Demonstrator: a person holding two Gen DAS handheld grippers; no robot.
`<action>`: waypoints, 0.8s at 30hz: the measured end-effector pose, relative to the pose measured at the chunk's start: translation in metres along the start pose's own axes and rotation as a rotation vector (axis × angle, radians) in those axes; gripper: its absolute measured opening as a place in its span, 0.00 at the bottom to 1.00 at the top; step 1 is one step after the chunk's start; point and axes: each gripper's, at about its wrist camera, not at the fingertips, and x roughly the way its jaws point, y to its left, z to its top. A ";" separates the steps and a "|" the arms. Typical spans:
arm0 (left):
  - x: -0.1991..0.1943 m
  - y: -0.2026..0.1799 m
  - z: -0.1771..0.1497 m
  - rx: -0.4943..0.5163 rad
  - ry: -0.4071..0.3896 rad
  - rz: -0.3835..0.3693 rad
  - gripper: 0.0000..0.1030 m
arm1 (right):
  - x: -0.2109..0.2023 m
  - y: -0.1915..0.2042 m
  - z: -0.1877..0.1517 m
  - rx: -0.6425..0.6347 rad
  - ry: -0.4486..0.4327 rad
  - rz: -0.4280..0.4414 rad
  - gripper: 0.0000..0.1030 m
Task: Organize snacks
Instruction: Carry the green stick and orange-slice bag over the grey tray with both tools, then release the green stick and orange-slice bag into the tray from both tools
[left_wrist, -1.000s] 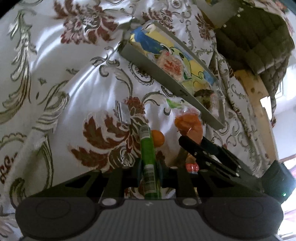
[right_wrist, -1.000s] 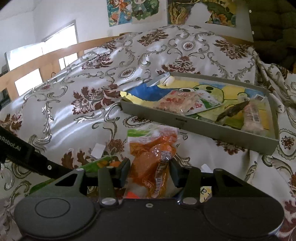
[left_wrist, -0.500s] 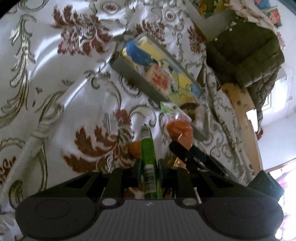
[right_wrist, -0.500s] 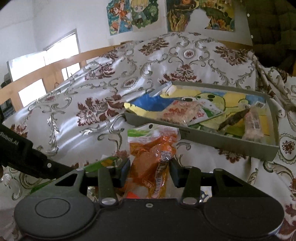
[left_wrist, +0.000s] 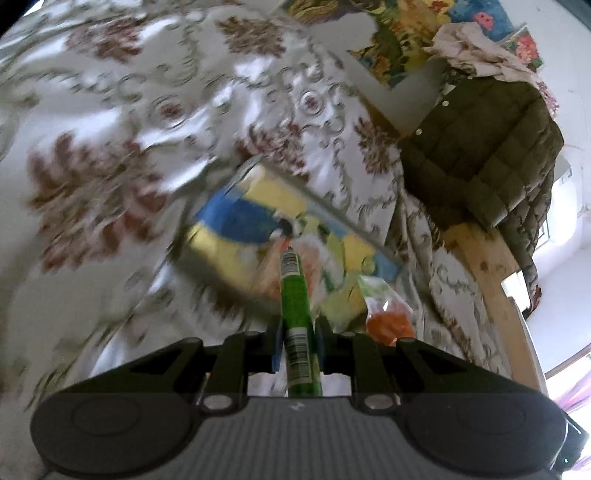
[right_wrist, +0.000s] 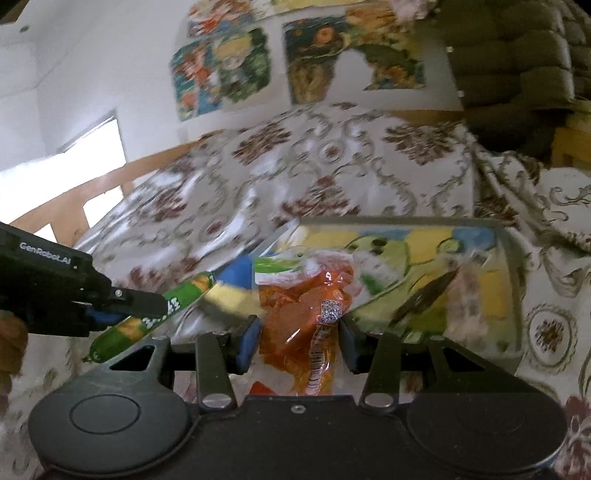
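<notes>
Gripping green stick (left_wrist: 294, 295), orange bag (right_wrist: 310, 314), tray rim (right_wrist: 511, 258) near

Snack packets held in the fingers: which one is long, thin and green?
The green stick snack in the left gripper. The right gripper holds a wide, clear bag of orange pieces instead.

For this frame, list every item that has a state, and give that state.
Left gripper: shut on the green stick-shaped snack.
Green stick-shaped snack: held clear of the bedspread, pointing toward the tray.
Right gripper: shut on the clear bag of orange snacks.
Clear bag of orange snacks: held, sealed.
Grey rectangular tray: open-topped, already holding several snack packs.
</notes>
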 end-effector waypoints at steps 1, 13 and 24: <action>0.012 -0.005 0.007 0.012 -0.006 0.000 0.20 | 0.006 -0.005 0.003 0.011 -0.006 -0.011 0.46; 0.133 -0.054 0.035 0.141 0.009 -0.029 0.20 | 0.049 -0.069 0.016 0.071 -0.025 -0.164 0.46; 0.172 -0.068 0.015 0.278 0.064 0.036 0.20 | 0.061 -0.070 0.007 0.003 -0.010 -0.218 0.46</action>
